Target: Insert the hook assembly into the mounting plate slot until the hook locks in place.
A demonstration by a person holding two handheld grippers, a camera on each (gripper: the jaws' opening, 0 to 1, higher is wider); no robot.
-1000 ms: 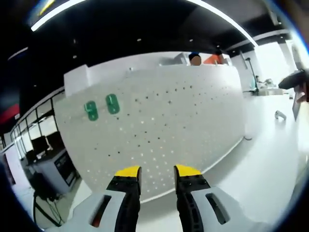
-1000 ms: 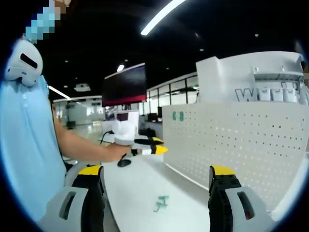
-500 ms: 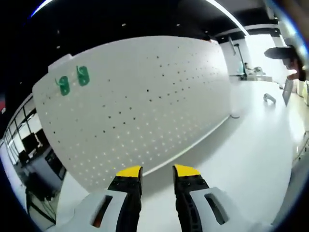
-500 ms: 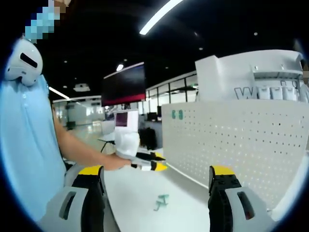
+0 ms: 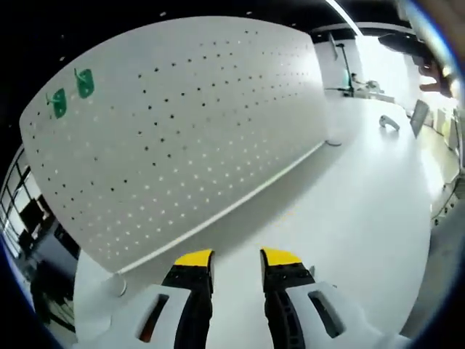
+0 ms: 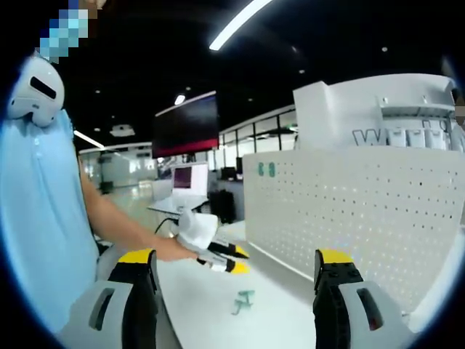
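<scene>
I'm at the reach step: my left gripper (image 5: pixel 236 258), jaws narrowly apart and empty, tips toward the worktop (image 5: pixel 349 218); my right gripper (image 6: pixel 236 265), jaws wide and empty, faces the green hook (image 6: pixel 243 302). Next, grasp it.

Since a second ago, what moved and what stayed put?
The left gripper tipped downward toward the white table, as the right gripper view shows; nothing was grabbed or let go. In its own view the pegboard slid upward, but that is the camera moving. The small green hook stayed on the table, the two green hooks stayed on the pegboard, and the right gripper stayed open and still.
</scene>
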